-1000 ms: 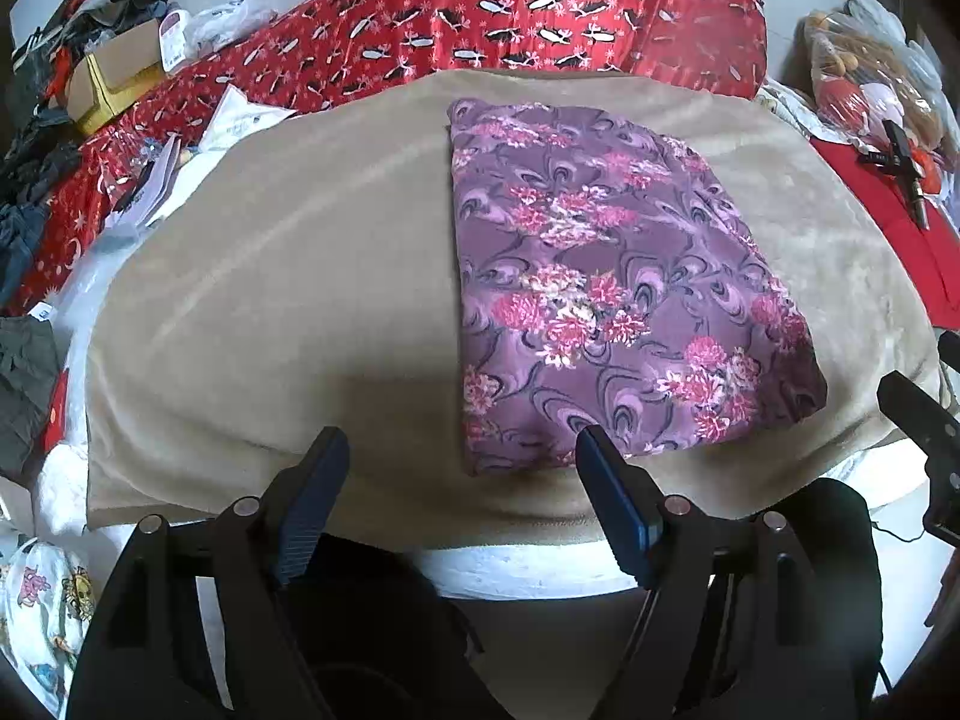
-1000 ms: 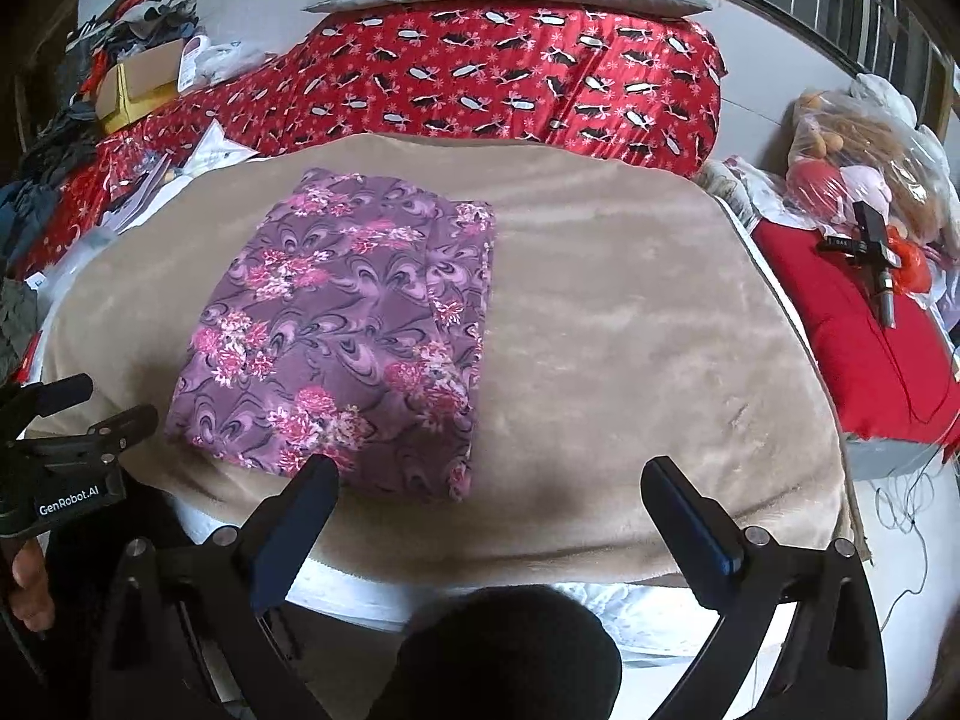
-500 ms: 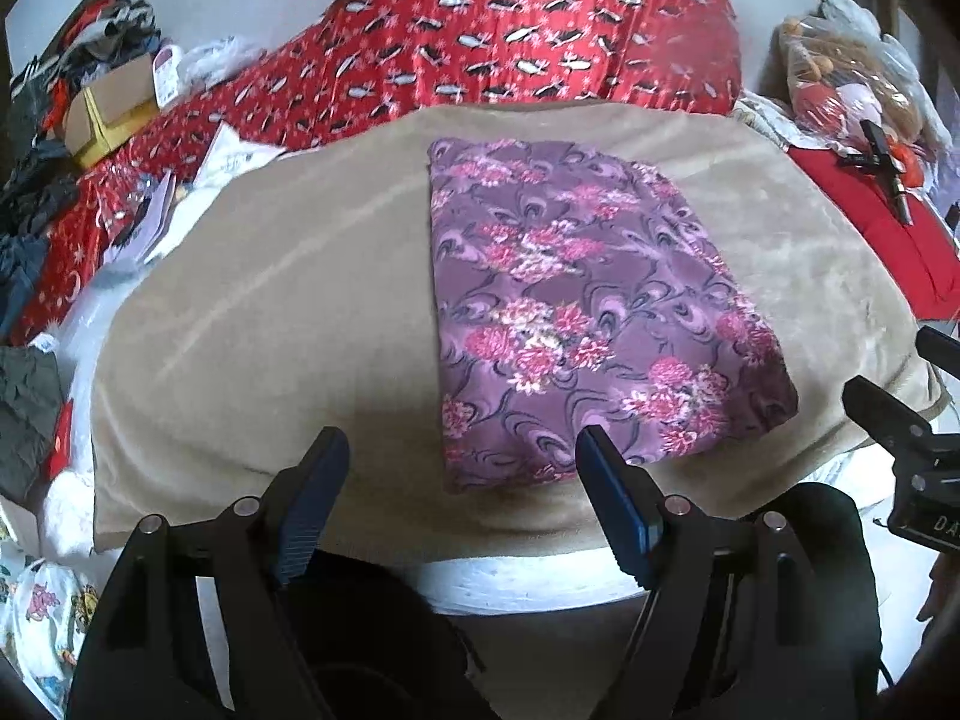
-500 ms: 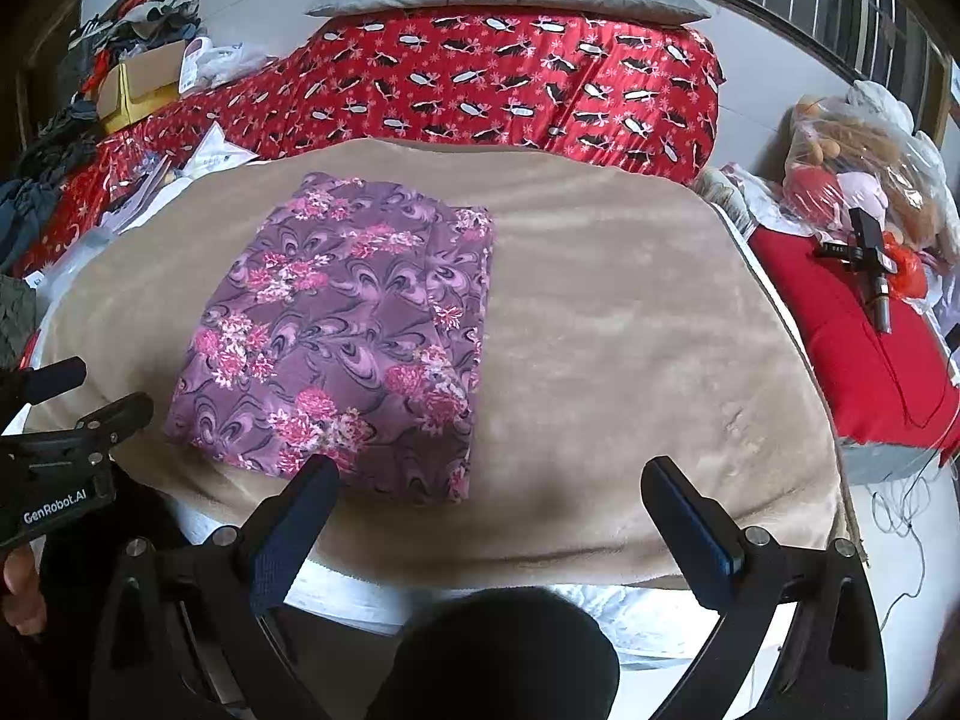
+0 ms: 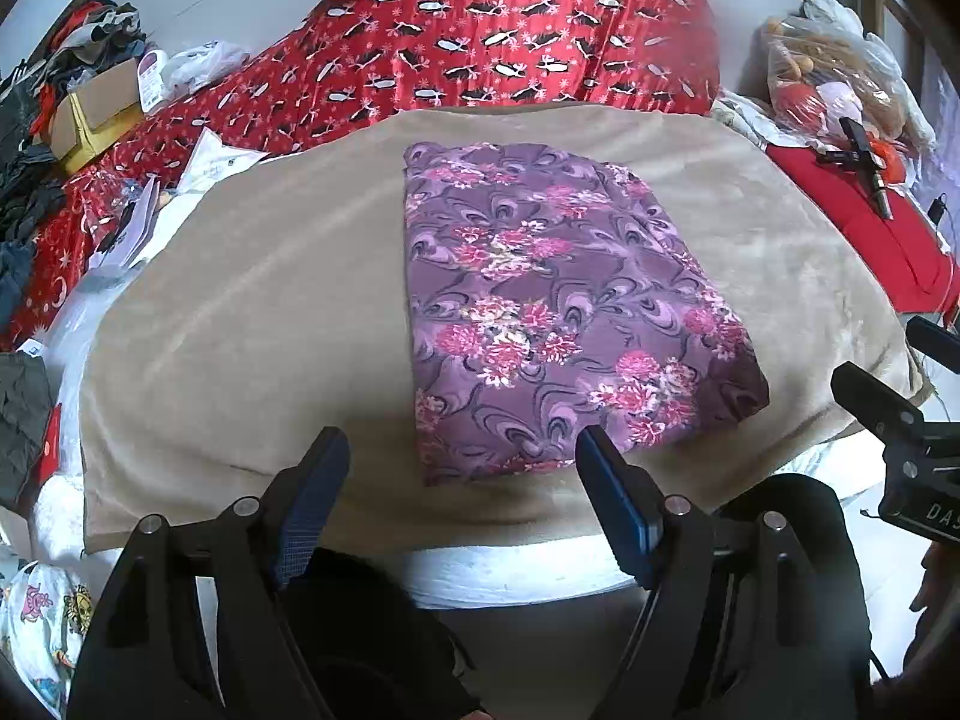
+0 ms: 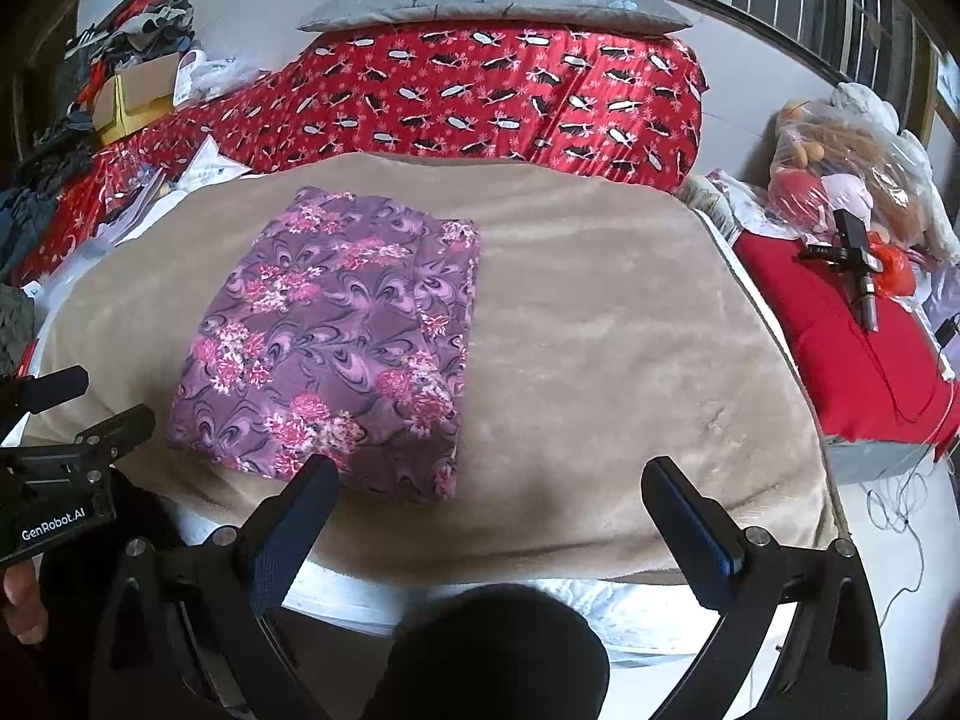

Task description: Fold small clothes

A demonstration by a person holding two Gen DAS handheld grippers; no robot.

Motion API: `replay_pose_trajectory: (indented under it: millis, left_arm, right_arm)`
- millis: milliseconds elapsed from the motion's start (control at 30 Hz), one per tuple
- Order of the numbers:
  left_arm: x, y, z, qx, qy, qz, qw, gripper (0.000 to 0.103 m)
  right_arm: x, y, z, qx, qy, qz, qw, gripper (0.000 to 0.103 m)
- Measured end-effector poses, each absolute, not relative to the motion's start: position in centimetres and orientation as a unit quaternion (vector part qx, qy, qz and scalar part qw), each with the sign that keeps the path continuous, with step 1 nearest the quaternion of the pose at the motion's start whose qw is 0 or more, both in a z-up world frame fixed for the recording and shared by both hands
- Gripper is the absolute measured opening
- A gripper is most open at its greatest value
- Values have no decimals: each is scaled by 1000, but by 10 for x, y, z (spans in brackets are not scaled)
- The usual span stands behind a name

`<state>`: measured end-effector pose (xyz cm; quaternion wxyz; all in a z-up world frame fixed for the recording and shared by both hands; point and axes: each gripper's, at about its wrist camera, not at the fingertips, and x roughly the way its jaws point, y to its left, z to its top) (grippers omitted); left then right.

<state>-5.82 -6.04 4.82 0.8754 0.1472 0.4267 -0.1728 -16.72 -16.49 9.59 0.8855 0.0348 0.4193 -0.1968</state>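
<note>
A purple garment with pink flowers (image 5: 552, 306) lies folded into a flat rectangle on the beige blanket (image 5: 252, 324); it also shows in the right wrist view (image 6: 342, 336). My left gripper (image 5: 459, 480) is open and empty, held off the near edge of the blanket, close to the garment's near left corner. My right gripper (image 6: 489, 498) is open and empty, near the blanket's front edge, to the right of the garment's near corner. Each gripper shows at the side of the other's view.
A red patterned quilt (image 5: 480, 42) with a grey pillow (image 6: 492, 0) lies behind the blanket. Boxes, papers and clothes (image 5: 96, 114) are piled at the left. A red cushion (image 6: 840, 330), a black tool (image 6: 858, 264) and bagged toys (image 6: 840, 168) are at the right.
Both grippers have pulled back and risen a little from the garment. The garment lies still and both grippers stay open.
</note>
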Motion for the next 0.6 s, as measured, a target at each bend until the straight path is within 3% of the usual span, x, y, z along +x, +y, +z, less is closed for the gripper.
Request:
replay_pose_trajectory:
  millis: [600]
  left_arm:
    - [-67, -62, 56, 139, 428, -185, 874, 78]
  right_arm:
    - [-173, -162, 102, 34, 413, -197, 889, 102]
